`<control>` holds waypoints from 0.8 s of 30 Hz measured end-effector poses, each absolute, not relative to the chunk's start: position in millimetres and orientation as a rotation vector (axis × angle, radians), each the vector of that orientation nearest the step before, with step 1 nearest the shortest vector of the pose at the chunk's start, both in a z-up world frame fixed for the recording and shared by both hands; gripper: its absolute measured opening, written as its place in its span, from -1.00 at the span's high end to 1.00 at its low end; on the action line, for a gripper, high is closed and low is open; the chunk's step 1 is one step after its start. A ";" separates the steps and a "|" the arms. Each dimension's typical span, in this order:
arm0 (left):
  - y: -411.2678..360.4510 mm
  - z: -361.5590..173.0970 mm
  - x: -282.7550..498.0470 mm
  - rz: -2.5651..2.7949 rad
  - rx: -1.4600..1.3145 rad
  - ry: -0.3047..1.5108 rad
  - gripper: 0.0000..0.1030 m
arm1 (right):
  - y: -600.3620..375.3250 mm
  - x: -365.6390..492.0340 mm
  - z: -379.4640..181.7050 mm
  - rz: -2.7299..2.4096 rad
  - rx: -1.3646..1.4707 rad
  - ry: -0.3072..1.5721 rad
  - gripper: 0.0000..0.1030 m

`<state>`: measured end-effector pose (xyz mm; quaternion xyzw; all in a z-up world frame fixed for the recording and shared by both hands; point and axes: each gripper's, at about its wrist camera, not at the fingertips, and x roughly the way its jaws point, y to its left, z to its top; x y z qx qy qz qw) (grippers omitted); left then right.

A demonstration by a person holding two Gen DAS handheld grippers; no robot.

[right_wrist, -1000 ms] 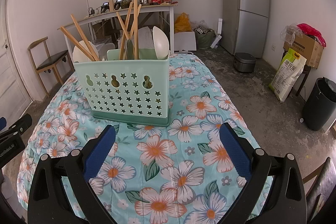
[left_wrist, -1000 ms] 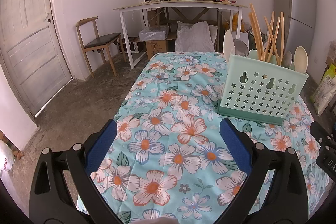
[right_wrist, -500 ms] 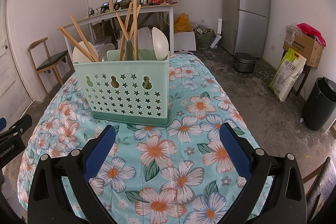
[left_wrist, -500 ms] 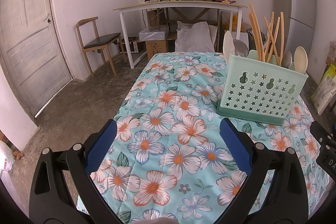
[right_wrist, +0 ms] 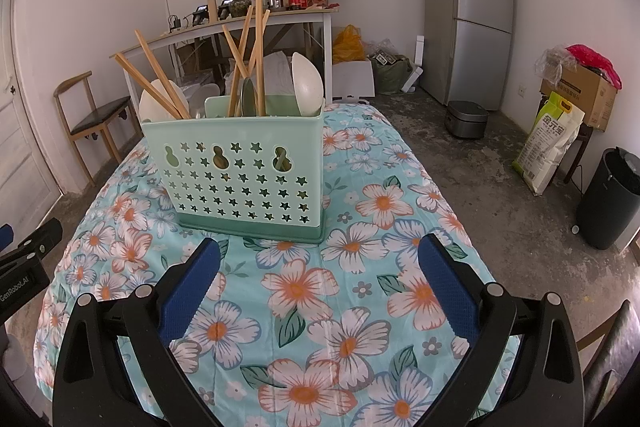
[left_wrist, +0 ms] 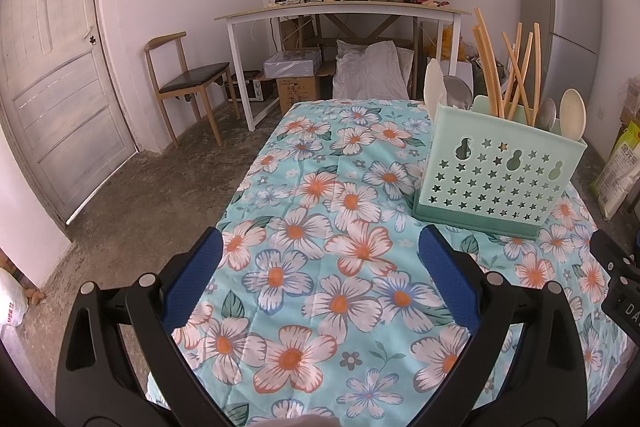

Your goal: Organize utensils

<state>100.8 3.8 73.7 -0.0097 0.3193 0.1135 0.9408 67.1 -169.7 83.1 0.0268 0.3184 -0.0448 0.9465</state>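
Left wrist view: left gripper [left_wrist: 320,259] is hovering over the floral tablecloth [left_wrist: 320,187], jaws standing wide apart and holding nothing. The mint caddy [left_wrist: 498,175] is sitting on the cloth ahead and to the right of the blue pads [left_wrist: 448,277], near the right pad but apart from it. Chopsticks [left_wrist: 516,71] are leaning upright in it, with pale spoons [left_wrist: 572,115] at its ends. The right gripper's body [left_wrist: 618,287] is showing at the right edge. Right wrist view: right gripper [right_wrist: 320,259] is hovering over the same cloth [right_wrist: 360,267], jaws spread wide and empty. The caddy [right_wrist: 240,175] is standing just ahead, slightly left of centre, its base near the left pad [right_wrist: 192,287] without touching. Chopsticks [right_wrist: 248,59] and spoons [right_wrist: 306,83] are sticking up from its compartments. The left gripper [right_wrist: 24,267] is appearing at the left edge.
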 end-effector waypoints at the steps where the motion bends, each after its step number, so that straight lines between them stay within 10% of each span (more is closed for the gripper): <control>1: 3.5 73.8 101.4 0.231 -0.020 0.652 -0.84 | -169.7 67.0 83.1 -0.092 0.055 0.648 -0.87; 24: 1.6 72.5 101.4 0.230 -0.019 0.657 -0.84 | -170.1 66.9 81.3 -0.092 0.061 0.654 -0.87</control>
